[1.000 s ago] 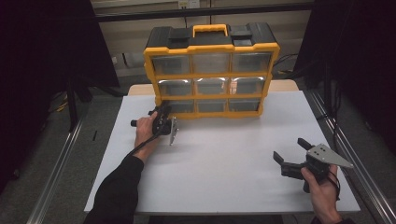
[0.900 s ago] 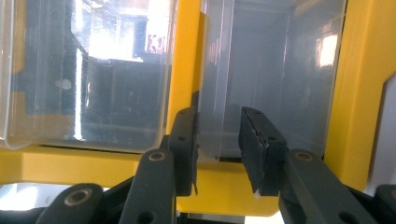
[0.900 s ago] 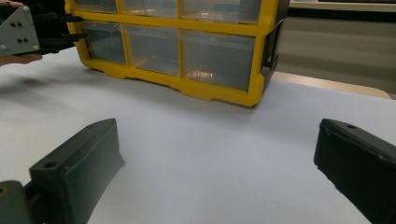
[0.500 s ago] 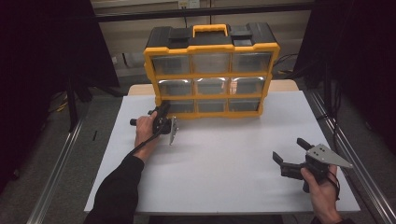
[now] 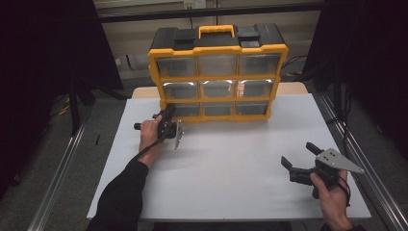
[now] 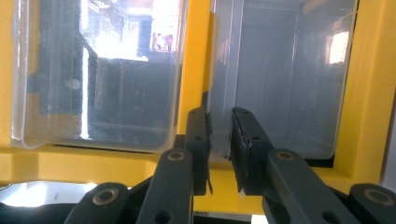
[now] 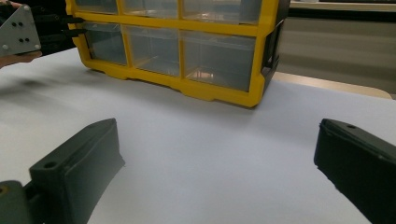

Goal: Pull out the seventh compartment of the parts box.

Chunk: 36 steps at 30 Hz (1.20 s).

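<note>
The white bench (image 5: 231, 183) carries a yellow organiser (image 5: 219, 72) standing upright at its far edge. Left hand (image 5: 149, 134) reaches forward, forearm stretched, left tongs (image 6: 219, 140) level at the bottom-left drawer (image 6: 280, 79), having just closed and now clamped on that clear drawer's front edge. Right hand (image 5: 332, 192) rests low near the bench's right corner, right tongs (image 5: 299, 161) spread wide, well apart from the organiser.

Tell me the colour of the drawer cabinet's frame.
Yellow frame with a black top, clearest in the high view.
</note>
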Each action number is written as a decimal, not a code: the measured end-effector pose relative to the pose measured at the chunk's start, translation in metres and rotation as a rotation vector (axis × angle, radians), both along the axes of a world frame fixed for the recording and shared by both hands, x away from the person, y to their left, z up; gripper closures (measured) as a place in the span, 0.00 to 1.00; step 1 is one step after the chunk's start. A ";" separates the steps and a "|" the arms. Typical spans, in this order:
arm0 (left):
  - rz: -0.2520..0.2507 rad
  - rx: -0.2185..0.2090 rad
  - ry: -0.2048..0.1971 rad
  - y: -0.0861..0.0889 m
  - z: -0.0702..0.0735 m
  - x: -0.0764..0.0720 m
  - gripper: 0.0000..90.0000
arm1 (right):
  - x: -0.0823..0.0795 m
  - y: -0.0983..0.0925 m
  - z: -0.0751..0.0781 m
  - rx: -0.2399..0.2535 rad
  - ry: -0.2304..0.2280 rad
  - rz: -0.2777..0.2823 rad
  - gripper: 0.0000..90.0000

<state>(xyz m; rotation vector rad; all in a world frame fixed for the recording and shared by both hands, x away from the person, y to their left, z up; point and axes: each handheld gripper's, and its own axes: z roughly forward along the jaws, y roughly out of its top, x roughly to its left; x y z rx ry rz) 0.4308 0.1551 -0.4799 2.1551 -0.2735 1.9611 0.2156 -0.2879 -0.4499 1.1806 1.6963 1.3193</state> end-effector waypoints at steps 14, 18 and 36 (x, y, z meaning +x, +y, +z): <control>-0.007 -0.023 -0.018 0.001 0.001 -0.004 0.87 | 0.000 0.000 0.000 0.001 -0.003 -0.002 0.00; 0.030 0.009 -0.016 0.002 0.002 -0.008 0.87 | -0.001 0.000 0.000 0.004 -0.003 -0.004 0.00; -0.050 -0.124 -0.020 0.004 -0.007 -0.011 0.87 | -0.001 0.000 0.000 0.004 0.000 -0.004 0.00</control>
